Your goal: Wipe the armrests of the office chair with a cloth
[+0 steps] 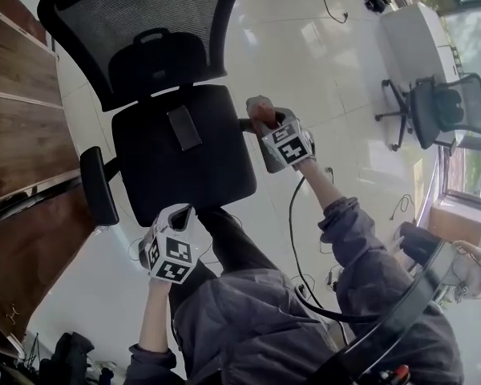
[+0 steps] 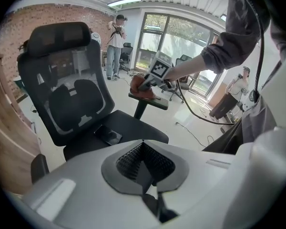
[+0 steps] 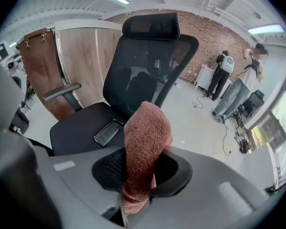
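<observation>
Now | pinched cloth (image 3: 145, 142) in right gripper (image 1: 263, 121), on armrest (image 2: 155, 102) at 3 o'clock | held left gripper (image 2: 143, 144) closed, empty | likely needed flat, full-length strokes.

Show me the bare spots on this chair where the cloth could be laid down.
Free: the front of the seat, between the phone and its front edge; also the left armrest, bare. Crowded: the right armrest, covered by the cloth and right gripper.

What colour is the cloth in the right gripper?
Rusty pink-brown cloth; shows best in the right gripper view.
</observation>
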